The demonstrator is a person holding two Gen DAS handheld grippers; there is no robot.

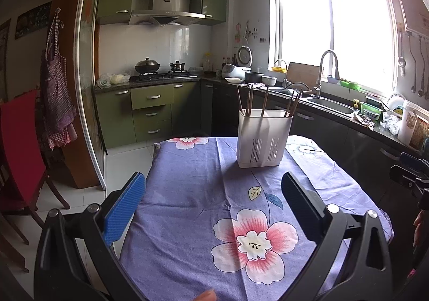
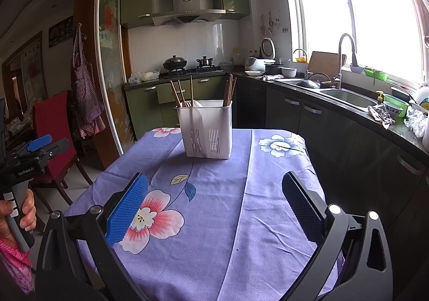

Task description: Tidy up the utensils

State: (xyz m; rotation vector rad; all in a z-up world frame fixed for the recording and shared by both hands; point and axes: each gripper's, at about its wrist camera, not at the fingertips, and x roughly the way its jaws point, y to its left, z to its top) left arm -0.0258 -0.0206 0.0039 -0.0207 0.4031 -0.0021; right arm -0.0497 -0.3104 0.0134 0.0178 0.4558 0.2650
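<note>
Utensil holder (image 1: 264,138): white plastic, rectangular, slotted at its base, upright toward the far end of the table; wooden chopsticks (image 1: 265,100) stand in its compartments. Tablecloth (image 1: 187,193): purple fabric, floral print, creased. Red chair (image 1: 18,145) beside the table. Left gripper (image 1: 213,193): fingers wide apart, holding nothing. Right gripper (image 2: 214,196): likewise spread, empty, above the cloth.

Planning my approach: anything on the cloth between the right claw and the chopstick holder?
Nothing. In the right wrist view, only bare flowered tablecloth runs from the open right claw to the white chopstick holder.
</note>
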